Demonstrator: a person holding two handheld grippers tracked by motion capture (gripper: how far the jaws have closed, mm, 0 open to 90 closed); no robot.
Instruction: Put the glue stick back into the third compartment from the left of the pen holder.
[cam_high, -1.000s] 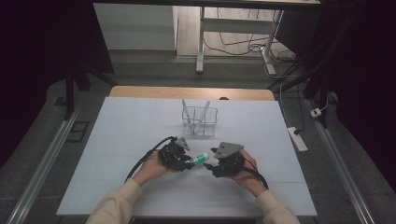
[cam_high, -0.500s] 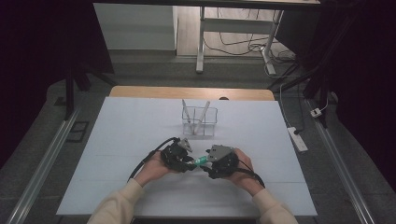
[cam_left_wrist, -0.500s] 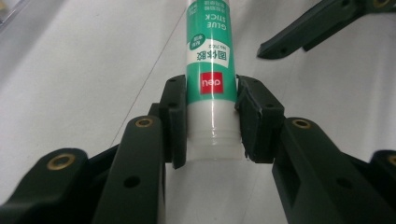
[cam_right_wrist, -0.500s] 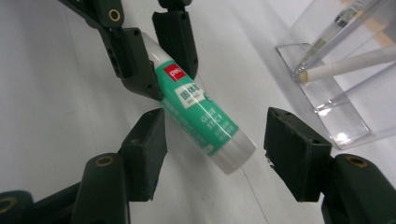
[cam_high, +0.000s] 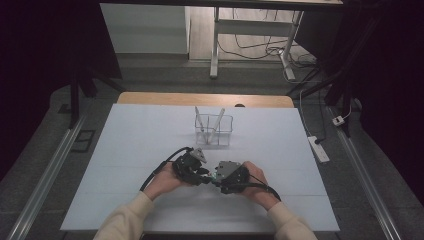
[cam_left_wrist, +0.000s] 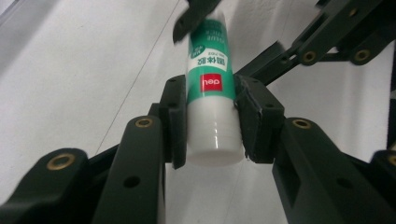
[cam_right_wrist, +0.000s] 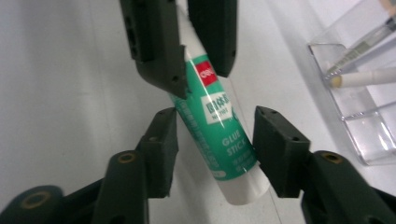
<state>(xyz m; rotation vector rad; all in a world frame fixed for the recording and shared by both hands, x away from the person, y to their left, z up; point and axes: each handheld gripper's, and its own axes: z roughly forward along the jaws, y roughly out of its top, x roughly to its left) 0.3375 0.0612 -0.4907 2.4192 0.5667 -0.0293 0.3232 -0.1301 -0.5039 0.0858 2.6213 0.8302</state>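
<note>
The glue stick (cam_left_wrist: 211, 88) is held just above the white table (cam_high: 125, 150), low in the middle of the high view, between the person's two hands. It is green and white with a red logo.

The left gripper (cam_left_wrist: 210, 123) has its two black jaws pressed tight on both sides of the glue stick, near the white end. In the left gripper view that white end sits at the bottom middle and the stick points up toward the top of the frame, where the tip of the other gripper meets it.

The right gripper (cam_right_wrist: 215, 140) is part way open. In the right gripper view its jaws stand on each side of the glue stick (cam_right_wrist: 217, 135), but there are gaps, so they do not squeeze it yet. Here the stick runs on a slant, from the upper middle of the frame down to the lower right. The stick's long way lies between the right jaws, so I think they only need to close to grab that end, maybe to pull or twist a cap.

A clear pen holder (cam_high: 214, 131) with a few white pens (cam_high: 218, 125) stands farther up the table, well apart from the hands.
</note>
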